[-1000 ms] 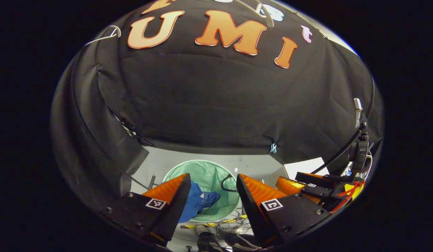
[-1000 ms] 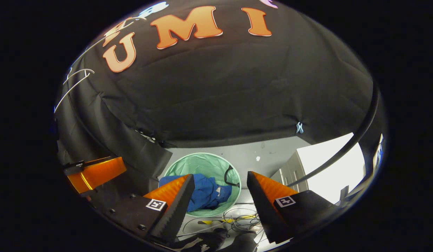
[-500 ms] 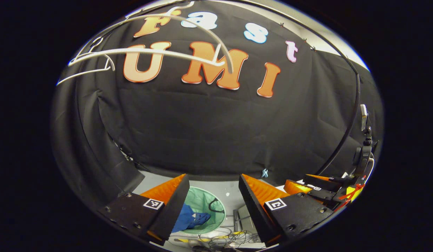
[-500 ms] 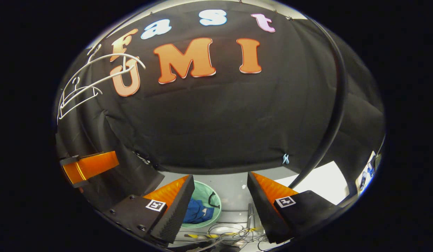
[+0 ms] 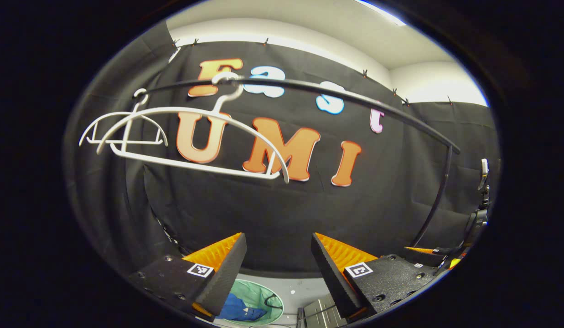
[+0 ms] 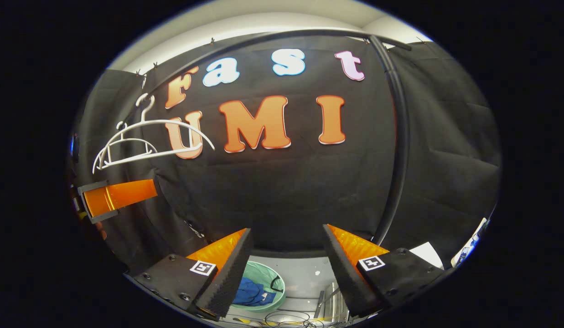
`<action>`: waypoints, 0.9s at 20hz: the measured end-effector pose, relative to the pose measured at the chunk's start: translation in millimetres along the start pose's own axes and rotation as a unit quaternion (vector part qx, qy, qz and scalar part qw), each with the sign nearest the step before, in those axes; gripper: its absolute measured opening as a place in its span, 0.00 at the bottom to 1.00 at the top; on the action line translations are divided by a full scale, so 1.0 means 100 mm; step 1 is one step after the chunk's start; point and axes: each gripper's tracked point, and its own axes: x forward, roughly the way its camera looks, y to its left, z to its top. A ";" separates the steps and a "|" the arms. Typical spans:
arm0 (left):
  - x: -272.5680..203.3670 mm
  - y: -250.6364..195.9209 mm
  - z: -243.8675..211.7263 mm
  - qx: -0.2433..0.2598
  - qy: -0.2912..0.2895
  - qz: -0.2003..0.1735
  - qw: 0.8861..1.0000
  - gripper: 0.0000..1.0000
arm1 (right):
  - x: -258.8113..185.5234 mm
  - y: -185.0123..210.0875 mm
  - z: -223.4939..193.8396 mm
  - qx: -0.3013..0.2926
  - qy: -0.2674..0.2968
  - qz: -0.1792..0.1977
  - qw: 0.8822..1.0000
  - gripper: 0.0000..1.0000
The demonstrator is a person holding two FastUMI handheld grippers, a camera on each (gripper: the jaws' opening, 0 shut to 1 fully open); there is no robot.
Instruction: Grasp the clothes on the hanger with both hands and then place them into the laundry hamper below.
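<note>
- Tongs first: in the left gripper view the left tongs (image 5: pixel 278 264) stand released, the two orange-and-black fingers well apart with nothing between them.
- In the right gripper view the right tongs (image 6: pixel 286 262) are likewise spread wide and grip nothing.
- The left tongs also show in the right gripper view as an orange finger (image 6: pixel 120 196) at the left edge; the right tongs show low at the right edge of the left gripper view (image 5: pixel 430 253).
- Below and beyond the fingers sits the laundry hamper (image 6: pixel 275 280), a round pale-green mesh tub with a dark loop handle on its far-right wall; it also shows in the left gripper view (image 5: pixel 259 296).
- The blue clothes (image 6: pixel 252 294) lie crumpled inside the hamper, against its near-left side; they show in the left gripper view too (image 5: pixel 236 310).
- The hamper stands on a pale grey floor (image 6: pixel 309 278), with a tangle of thin cables (image 6: pixel 286 319) just nearer than it.
- Farther off, a black cloth wall (image 6: pixel 286 191) closes the booth.
- Up high a black curved rail (image 5: pixel 354 102) carries two bare white hangers (image 5: pixel 195 141), the larger one in front, tilted; they also show in the right gripper view (image 6: pixel 145 141).
- Above the cloth, a pale ceiling (image 5: pixel 309 27) shows.
</note>
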 end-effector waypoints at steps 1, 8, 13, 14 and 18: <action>-0.01 0.04 0.09 0.000 -0.014 0.006 1.000 0.89 | -0.07 0.00 0.09 -0.001 -0.011 0.005 1.000 0.98; -0.27 0.07 0.43 0.020 -0.072 0.039 0.996 0.89 | -0.46 0.07 0.56 -0.018 -0.077 0.029 0.996 0.89; -0.49 -0.01 0.60 0.024 -0.098 0.049 0.994 0.95 | -0.64 0.07 0.69 -0.034 -0.105 0.036 0.993 0.89; -0.52 -0.02 0.61 0.026 -0.100 0.051 0.993 0.92 | -0.65 0.08 0.68 -0.033 -0.108 0.038 0.993 0.89; -0.60 -0.01 0.60 0.029 -0.101 0.060 0.993 0.92 | -0.71 0.06 0.66 -0.030 -0.108 0.046 0.993 0.89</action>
